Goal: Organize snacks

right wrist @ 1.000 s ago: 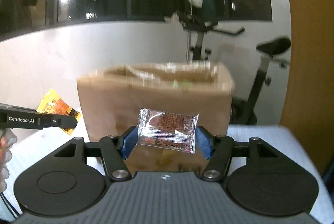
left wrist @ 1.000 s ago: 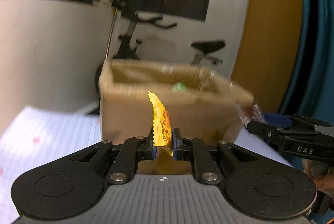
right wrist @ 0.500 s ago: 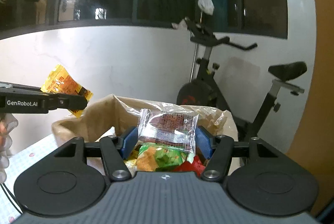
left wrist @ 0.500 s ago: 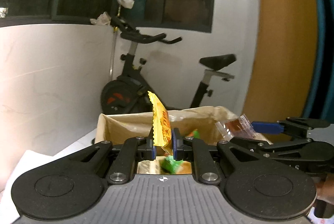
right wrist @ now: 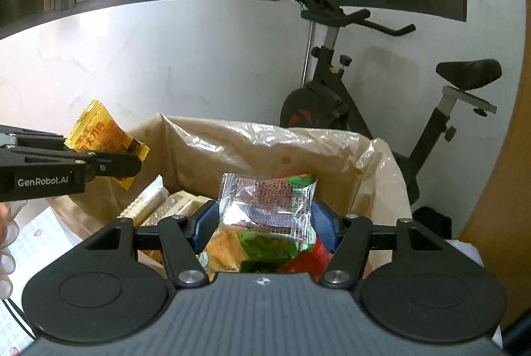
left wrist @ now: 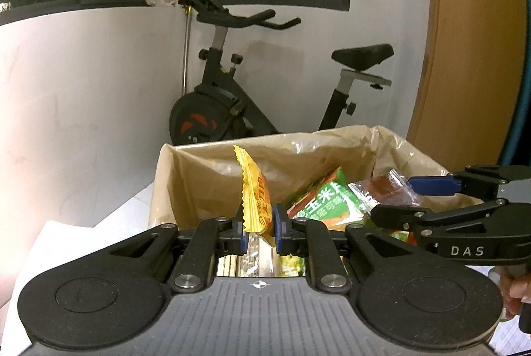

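Two packets are up over the box at once! A yellow snack packet (left wrist: 255,200) stands on edge, pinched tight between the nearly shut jaws of the left gripper (left wrist: 258,229), above the box's near left side. Over to the right, the clear-wrapped brown snack (right wrist: 267,205) lies flat and crosswise in the right gripper (right wrist: 265,220), jaws half open and pressing on its short ends. Both hang above the lined cardboard box (right wrist: 232,140), so opening would likely drop each straight in. Below, green snack bags (left wrist: 327,203) crowd the right half while flat cracker packs (right wrist: 149,206) fill the near left. Crinkled liner stands above the rim, and open room shows along the far wall.
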Tool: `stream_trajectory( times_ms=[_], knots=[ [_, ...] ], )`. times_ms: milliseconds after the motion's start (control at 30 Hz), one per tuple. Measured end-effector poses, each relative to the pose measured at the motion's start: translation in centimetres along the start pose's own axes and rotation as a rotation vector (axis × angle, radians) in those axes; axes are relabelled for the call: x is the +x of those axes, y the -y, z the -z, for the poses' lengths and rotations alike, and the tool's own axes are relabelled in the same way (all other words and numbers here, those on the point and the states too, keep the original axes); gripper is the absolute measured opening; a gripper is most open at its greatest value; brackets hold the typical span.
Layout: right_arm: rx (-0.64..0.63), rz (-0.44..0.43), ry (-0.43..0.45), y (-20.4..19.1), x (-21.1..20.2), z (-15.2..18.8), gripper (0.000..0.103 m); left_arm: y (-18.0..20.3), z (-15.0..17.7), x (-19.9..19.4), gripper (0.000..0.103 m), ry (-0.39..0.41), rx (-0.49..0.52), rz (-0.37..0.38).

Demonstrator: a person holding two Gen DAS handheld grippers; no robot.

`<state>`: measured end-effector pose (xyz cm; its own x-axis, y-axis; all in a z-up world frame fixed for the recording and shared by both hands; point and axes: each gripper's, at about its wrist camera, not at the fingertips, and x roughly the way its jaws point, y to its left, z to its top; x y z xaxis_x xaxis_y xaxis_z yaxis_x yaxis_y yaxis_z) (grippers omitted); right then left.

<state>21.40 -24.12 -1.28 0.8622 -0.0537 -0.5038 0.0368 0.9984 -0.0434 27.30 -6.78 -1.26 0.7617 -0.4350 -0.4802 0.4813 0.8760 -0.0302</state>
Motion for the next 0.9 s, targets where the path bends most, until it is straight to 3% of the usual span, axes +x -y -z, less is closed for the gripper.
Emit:
stream_trajectory(
  times_ms=[67, 200, 300, 400, 500, 900],
  knots=[
    [0.007, 0.004, -0.014, 0.1, 0.1, 0.1, 0.066, -0.1, 0.0, 0.0, 0.022, -0.005, -0.002, 0.004],
    [0.022, 0.022, -0.041, 0.2, 0.1, 0.2, 0.067, -0.5, 0.0, -0.4, 0.050, 0.003, -0.014, 0.005],
    [0.047, 0.025, -0.049, 0.3, -0.2, 0.2, 0.068, -0.5, -0.1, -0.8, 0.060, 0.008, -0.009, -0.005],
    [0.082, 0.020, -0.049, 0.5, -0.9, 0.1, 0.077, -0.4, -0.3, -1.6, 0.077, 0.022, 0.007, -0.032],
    [0.098, 0.012, -0.042, 0.4, -1.9, -0.1, 0.086, -0.4, -0.4, -2.9, 0.087, 0.043, 0.012, -0.038],
    [0.116, 0.049, 0.060, -1.0, -9.1, -0.8, 0.102, 0.7, -0.3, -9.6, 0.093, 0.097, 0.028, -0.159]
  ],
)
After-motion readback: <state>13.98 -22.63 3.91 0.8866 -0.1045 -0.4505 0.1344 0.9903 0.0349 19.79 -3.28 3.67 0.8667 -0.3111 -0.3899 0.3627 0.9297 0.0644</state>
